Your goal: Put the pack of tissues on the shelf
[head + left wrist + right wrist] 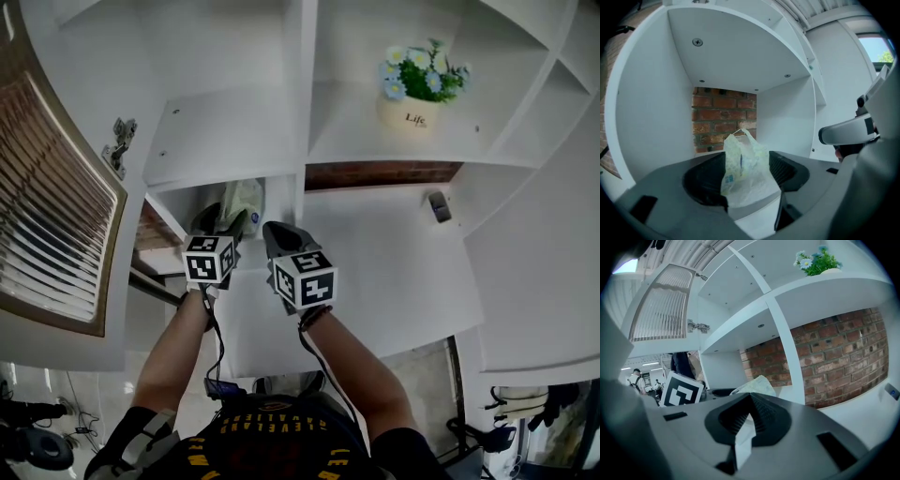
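Observation:
The pack of tissues (243,201), in pale thin plastic wrap, stands upright inside the lower left compartment of the white shelf unit (234,141), in front of a brick back wall (724,117). My left gripper (223,218) reaches into that compartment, its jaws open on either side of the pack (745,164), whose base rests on the shelf floor. The left gripper (747,177) does not squeeze it. Just to its right, my right gripper (281,236) hovers in front of the upright divider, shut and empty. In the right gripper view the pack (755,384) shows beyond the closed right gripper (750,401).
A pot of flowers (412,101) stands on the upper right shelf. A small grey object (438,206) lies on the lower right shelf. A louvred cabinet door (47,206) hangs open at the left, with its hinge (119,142) on the shelf's side.

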The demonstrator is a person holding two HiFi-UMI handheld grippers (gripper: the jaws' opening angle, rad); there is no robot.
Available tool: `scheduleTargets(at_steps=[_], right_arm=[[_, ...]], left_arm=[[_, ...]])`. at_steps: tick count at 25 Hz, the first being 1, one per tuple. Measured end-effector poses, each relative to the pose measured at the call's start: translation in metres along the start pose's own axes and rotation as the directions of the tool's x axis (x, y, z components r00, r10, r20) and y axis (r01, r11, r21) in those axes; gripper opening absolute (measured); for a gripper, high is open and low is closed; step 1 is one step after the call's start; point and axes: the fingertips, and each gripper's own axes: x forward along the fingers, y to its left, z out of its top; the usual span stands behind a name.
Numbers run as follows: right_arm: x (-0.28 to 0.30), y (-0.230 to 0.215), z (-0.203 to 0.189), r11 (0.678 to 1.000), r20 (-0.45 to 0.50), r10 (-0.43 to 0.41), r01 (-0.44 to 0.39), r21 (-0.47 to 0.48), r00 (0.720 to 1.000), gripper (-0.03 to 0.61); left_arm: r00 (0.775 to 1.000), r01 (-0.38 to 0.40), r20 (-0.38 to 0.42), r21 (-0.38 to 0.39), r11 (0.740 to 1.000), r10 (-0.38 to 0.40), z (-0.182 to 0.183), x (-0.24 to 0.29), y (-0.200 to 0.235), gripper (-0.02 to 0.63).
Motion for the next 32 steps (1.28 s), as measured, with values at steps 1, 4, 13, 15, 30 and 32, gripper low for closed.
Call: scheduleTargets(at_steps=[1, 4, 13, 15, 30, 32], right_arm=[[-0.001, 0.001, 0.000, 1.000, 0.001, 0.000, 0.000, 0.001, 1.000, -0.003], [-0.004, 0.003, -0.001, 1.000, 0.004, 0.002, -0.002, 0.004, 1.000, -0.003], [-0.020, 0.014, -0.001, 1.000, 0.019, 0.011, -0.011, 0.004, 1.000, -0.003], [-0.027, 0.016, -0.001, 1.000, 0.025, 0.010, -0.010, 0.005, 1.000, -0.003], [-0.089, 0.059, -0.002, 0.999, 0.086, 0.047, -0.045, -0.024, 0.995, -0.003], [-0.100, 0.065, -0.005, 0.998, 0.093, 0.050, -0.048, -0.027, 0.994, -0.003]], left_arm=[[1.000, -0.002, -0.001, 0.010, 1.000, 0.002, 0.000, -0.002, -0.001, 0.294], [1.000, 0.003, 0.011, 0.020, 1.000, -0.003, 0.003, -0.011, -0.004, 0.325], [0.992, 0.067, 0.106, 0.040, 0.997, -0.071, 0.026, -0.068, -0.035, 0.325], [0.987, 0.099, 0.128, 0.020, 0.995, -0.100, 0.030, -0.084, -0.043, 0.325], [0.927, 0.344, 0.212, -0.156, 0.926, -0.309, 0.022, -0.193, -0.099, 0.262], [0.918, 0.364, 0.235, -0.183, 0.913, -0.319, 0.024, -0.207, -0.103, 0.205]])
